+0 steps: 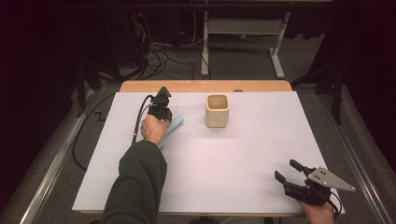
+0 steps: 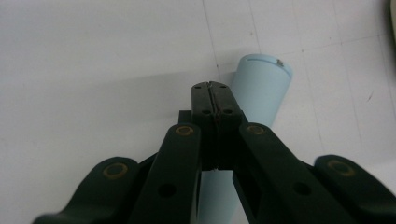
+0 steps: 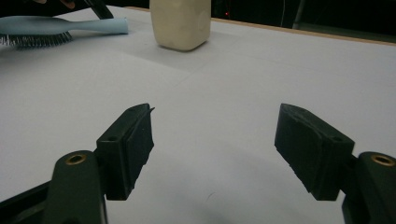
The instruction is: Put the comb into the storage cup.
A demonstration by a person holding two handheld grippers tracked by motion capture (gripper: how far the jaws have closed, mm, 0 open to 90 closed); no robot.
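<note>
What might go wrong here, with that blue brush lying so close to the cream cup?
The left gripper hangs over the light blue brush with its jaws pressed together, gripping nothing; coming down like that, it would probably push the handle aside rather than catch it. The handle end points toward the cream cup, so a shove could knock into it. The right gripper rests open, far off at the table's near edge.

Light-blue hairbrush (image 1: 172, 129) mostly hidden under the left hand (image 1: 154, 129), bristles cut off at right gripper view's edge
</note>
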